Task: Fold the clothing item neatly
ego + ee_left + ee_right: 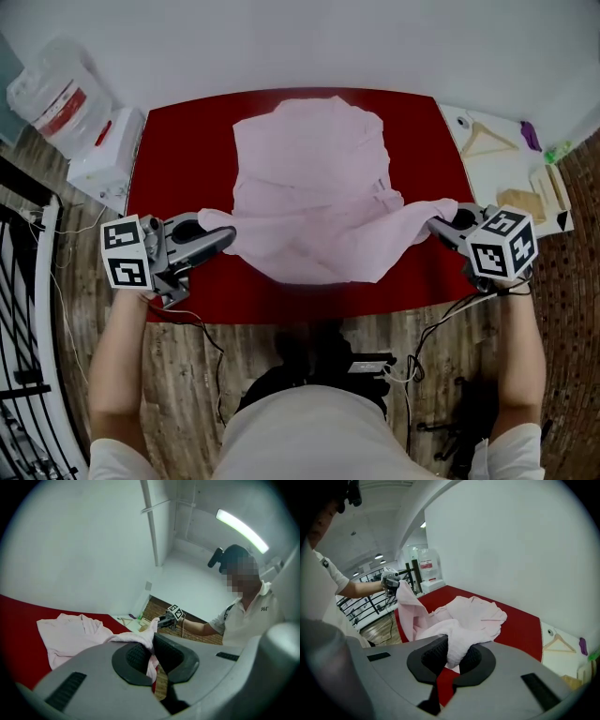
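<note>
From my station I see a plain pale pink fabric garment (314,202) against a deep red flat table cover (178,155). My grey plastic left gripper (230,235) and grey plastic right gripper (437,225) both have black ribbed pads (135,657), and each carries a white cube (128,255) patterned with black square markers. The plank floor (187,375) is streaked brown wood-grain, and the wall (375,37) is plain white.

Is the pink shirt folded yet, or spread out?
Mid-fold: the left tongs and right tongs each pinch a near corner of the pink shirt, raised above the red cloth; its far part lies spread on it.
</note>
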